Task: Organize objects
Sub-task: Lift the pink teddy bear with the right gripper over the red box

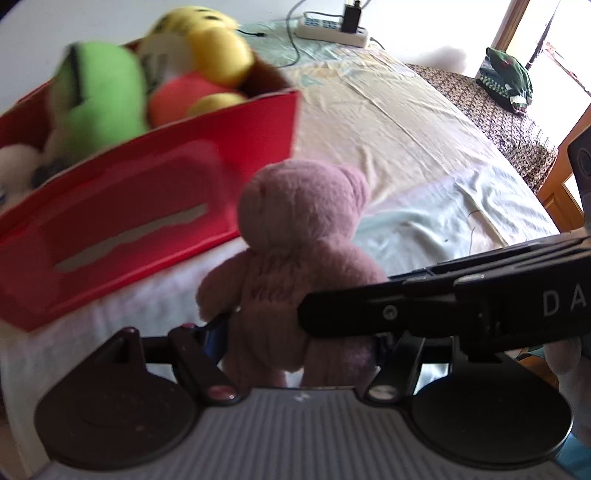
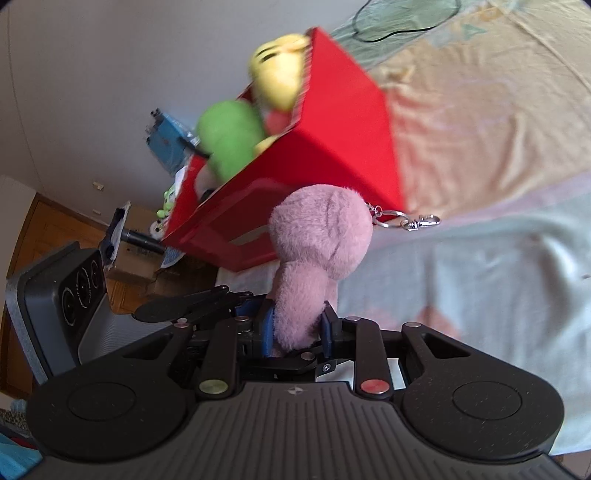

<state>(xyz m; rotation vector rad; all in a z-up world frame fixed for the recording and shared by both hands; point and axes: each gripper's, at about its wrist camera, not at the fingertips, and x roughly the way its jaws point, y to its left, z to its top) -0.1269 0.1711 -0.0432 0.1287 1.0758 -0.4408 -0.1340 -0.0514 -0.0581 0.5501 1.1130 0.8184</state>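
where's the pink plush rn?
Centre of both wrist views: the pink plush is clamped in the right gripper, off the bed, just beside the red box of toys.

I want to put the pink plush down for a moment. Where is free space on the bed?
Bare sheet lies right of the red box, between the power strip and the pink plush. The box is crowded with toys.

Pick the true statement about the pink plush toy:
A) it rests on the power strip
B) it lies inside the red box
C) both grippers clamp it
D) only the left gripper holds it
C: the left gripper and right gripper both pinch the pink plush toy, outside the red box.
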